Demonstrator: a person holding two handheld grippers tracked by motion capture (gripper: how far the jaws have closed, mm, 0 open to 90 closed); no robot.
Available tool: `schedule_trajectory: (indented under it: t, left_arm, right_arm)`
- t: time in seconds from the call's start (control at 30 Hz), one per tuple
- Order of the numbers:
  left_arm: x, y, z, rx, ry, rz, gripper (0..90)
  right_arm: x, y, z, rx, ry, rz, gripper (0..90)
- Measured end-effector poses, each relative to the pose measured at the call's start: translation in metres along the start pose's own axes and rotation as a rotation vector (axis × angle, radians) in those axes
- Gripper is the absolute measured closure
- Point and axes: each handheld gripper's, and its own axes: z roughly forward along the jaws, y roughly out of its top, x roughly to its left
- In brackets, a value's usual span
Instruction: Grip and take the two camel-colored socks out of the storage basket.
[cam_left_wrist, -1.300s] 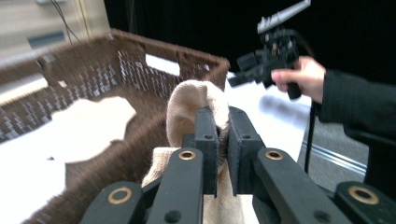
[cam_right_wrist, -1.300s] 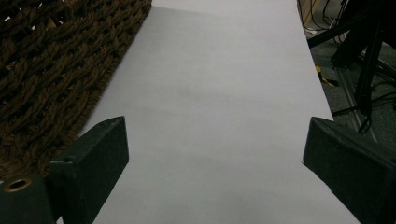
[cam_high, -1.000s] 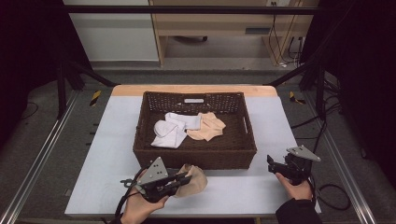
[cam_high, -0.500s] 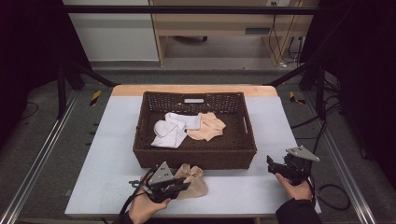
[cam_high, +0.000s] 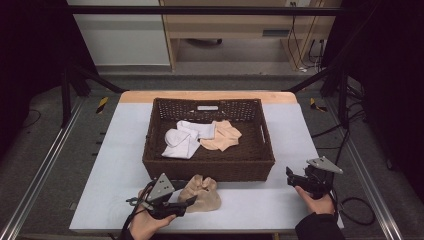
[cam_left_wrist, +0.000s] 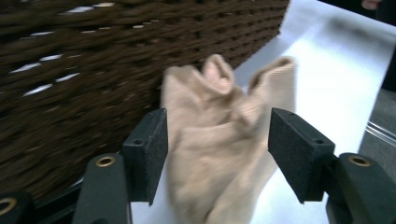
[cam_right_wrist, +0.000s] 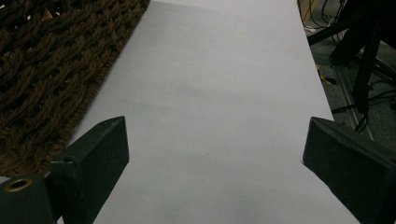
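The tan sock (cam_high: 202, 194) lay crumpled on the bench (cam_high: 120, 165), just in front of the basket's (cam_high: 210, 167) near wall and a little left of its middle. In the left gripper view the same sock (cam_left_wrist: 219, 154) sat between the two black pads, one pad (cam_left_wrist: 147, 149) at each side with a gap showing, so nothing pressed on the cloth. The left tool (cam_high: 182, 205) had just been opening, and its jaws stood wide apart around the sock, not clamped. It lay low over the bench, held in the left hand (cam_high: 145, 225) near the front edge, with the grey plate (cam_high: 161, 186) on top.

The basket (cam_left_wrist: 70, 70) filled the space just behind the sock in that view, dark brown and woven; whether the sock touched it I could not tell. Inside the basket lay a white sock (cam_high: 182, 140) and, touching it on the right, another tan sock (cam_high: 222, 136).

The right tool (cam_high: 295, 177) was held by the right hand (cam_high: 315, 200) at the bench's right front, well apart from the sock. Its jaws were wide apart with bare bench (cam_right_wrist: 215, 107) between them, and the basket's corner (cam_right_wrist: 46, 70) showed at the left of the right gripper view.
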Motion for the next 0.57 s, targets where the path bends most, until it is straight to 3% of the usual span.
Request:
schedule_trajectory:
  t: [0.17,0.57]
  left_arm:
    - [0.017,-0.01,-0.015,-0.013,0.06,-0.043,36.6]
    - [0.055,-0.037,-0.041,0.021,0.196,-0.105,38.0]
  right_arm:
    - [0.0,0.0,0.0,0.0,0.0,0.007,7.2]
    - [-0.001,-0.001,0.0,0.002,-0.005,0.009,6.8]
